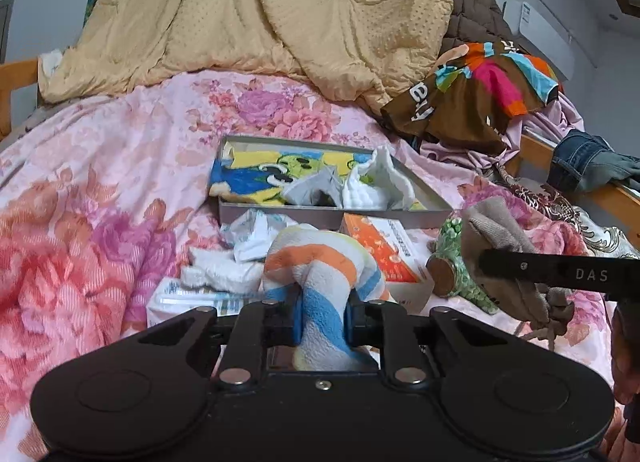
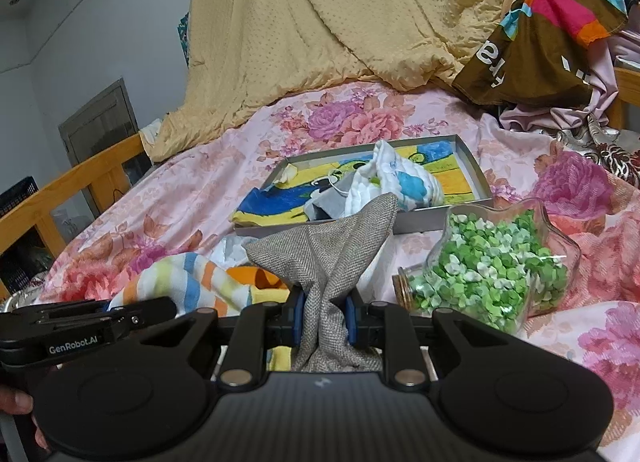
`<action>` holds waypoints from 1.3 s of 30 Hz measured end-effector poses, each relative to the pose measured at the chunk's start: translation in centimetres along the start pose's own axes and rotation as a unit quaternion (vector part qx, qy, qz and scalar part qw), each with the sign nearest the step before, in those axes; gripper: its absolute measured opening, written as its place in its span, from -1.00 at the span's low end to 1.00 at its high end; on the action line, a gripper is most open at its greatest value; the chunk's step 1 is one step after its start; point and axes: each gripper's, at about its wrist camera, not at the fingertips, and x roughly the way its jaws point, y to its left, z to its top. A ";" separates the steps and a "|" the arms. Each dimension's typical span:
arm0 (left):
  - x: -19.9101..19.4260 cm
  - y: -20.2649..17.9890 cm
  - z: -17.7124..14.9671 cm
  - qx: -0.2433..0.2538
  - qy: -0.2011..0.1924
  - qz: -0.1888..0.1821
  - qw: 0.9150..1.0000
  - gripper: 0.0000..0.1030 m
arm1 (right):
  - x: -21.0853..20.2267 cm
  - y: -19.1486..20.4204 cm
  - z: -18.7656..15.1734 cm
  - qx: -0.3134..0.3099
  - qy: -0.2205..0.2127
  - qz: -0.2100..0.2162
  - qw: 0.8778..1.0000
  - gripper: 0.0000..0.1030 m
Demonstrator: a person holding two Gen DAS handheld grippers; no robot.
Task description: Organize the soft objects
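My left gripper point(image 1: 323, 320) is shut on a striped towel point(image 1: 320, 262) with orange, blue and white bands, held just above the bed. My right gripper point(image 2: 325, 320) is shut on a grey woven cloth pouch point(image 2: 332, 246). From the left wrist view this grey cloth pouch point(image 1: 496, 234) hangs at the right from the other gripper's black finger. A shallow grey box point(image 1: 336, 216) lies ahead on the floral bedspread; in it are a yellow-blue cartoon towel point(image 1: 256, 174), a grey cloth point(image 1: 312, 188) and a white cloth point(image 1: 380, 182). In the right wrist view the grey box point(image 2: 476, 162) sits beyond the pouch.
A glass jar of green paper stars point(image 2: 492, 266) lies on its side at the right. An orange packet point(image 1: 384, 242), white cloths point(image 1: 224, 270) and a tissue pack point(image 1: 180, 302) lie near the left gripper. A beige quilt point(image 1: 260, 14) and piled clothes point(image 1: 480, 94) fill the back. Wooden bed rail point(image 2: 72, 182) at left.
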 end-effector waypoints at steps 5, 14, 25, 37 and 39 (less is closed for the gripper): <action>-0.2 0.8 1.3 -0.019 -0.008 -0.002 1.000 -0.60 | 0.3 -0.3 0.4 0.013 -0.006 0.007 1.000 -0.56; 1.0 2.8 3.0 -0.051 0.007 -0.002 0.999 -0.58 | 1.1 -0.2 0.9 0.016 -0.012 0.016 1.000 -0.56; 3.5 4.4 5.9 -0.076 0.032 -0.013 0.996 -0.54 | 2.3 0.0 1.1 0.016 -0.010 0.027 0.999 -0.56; 7.0 4.6 8.1 -0.033 0.053 -0.013 0.998 -0.58 | 3.3 0.1 1.2 0.011 -0.006 0.033 0.999 -0.56; 7.2 4.7 8.7 -0.038 0.049 -0.018 0.998 -0.58 | 3.7 0.2 1.4 0.011 -0.009 0.033 0.999 -0.56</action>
